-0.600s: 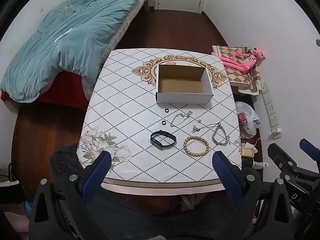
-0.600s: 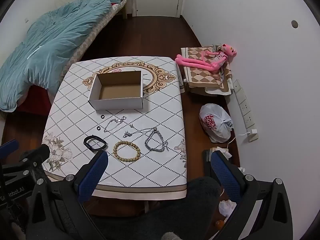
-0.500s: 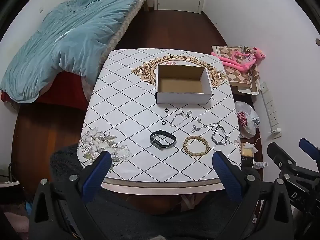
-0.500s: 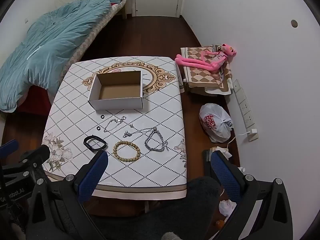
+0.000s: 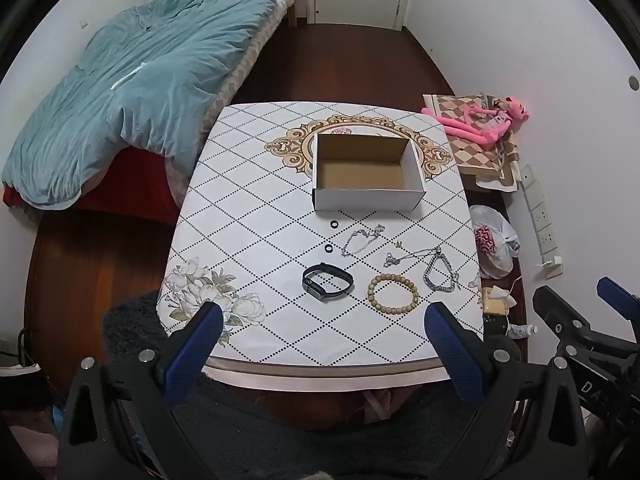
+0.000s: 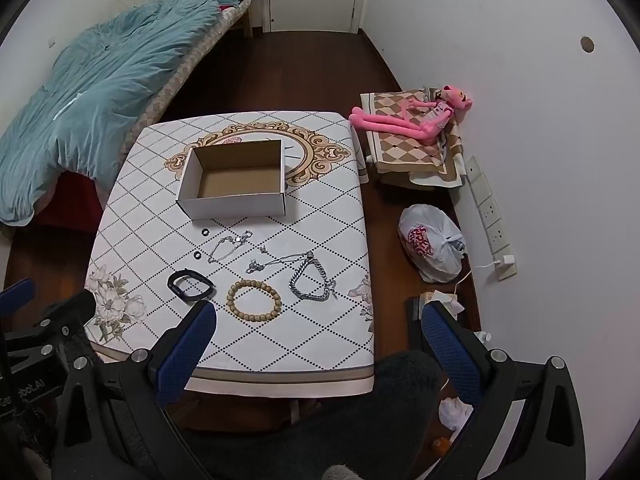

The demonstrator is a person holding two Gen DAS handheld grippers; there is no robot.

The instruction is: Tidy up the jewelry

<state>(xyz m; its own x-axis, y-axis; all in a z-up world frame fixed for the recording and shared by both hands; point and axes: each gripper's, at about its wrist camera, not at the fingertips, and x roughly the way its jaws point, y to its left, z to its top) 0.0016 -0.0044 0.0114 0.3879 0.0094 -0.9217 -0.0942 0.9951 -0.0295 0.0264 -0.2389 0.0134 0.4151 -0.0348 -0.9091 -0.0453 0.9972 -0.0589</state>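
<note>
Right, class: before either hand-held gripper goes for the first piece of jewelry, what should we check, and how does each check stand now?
1. Cardboard box open and empty: ok.
2. Left hand-held gripper open, holding nothing: ok.
3. Right hand-held gripper open, holding nothing: ok.
4. Wooden bead bracelet lies apart from the black wristband and silver chain bracelet: ok.
5. Thin silver necklaces free of tangles: cannot tell.
6. Both small black rings visible on the table: ok.
</note>
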